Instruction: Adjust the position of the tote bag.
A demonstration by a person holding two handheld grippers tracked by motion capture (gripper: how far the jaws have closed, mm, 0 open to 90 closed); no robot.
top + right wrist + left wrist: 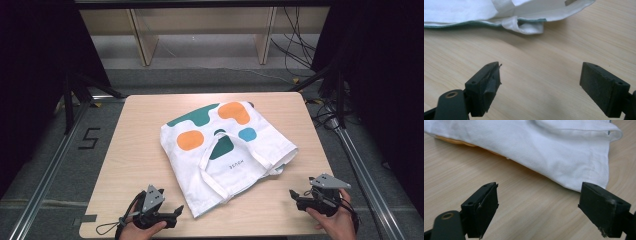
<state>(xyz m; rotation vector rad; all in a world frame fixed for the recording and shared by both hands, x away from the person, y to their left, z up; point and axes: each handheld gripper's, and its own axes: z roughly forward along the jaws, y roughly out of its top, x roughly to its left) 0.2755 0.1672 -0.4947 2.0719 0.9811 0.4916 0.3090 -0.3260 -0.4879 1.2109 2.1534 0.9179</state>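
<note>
My left claw (pixel 176 212) gapes empty just short of the tote bag (pixel 227 150) lying mid-table (pixel 140 150); my right claw (pixel 294 196), equally wide and empty, waits near its handle side. Approach stage: next, close in on corners.

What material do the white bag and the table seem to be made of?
The bag looks like woven cotton or canvas, matte: a fine weave and stitched hems show in the left gripper view, and it creases softly. The table looks like wood or a wood-look laminate, smooth and pale, with straight grain lines; which of the two I cannot tell.
</note>
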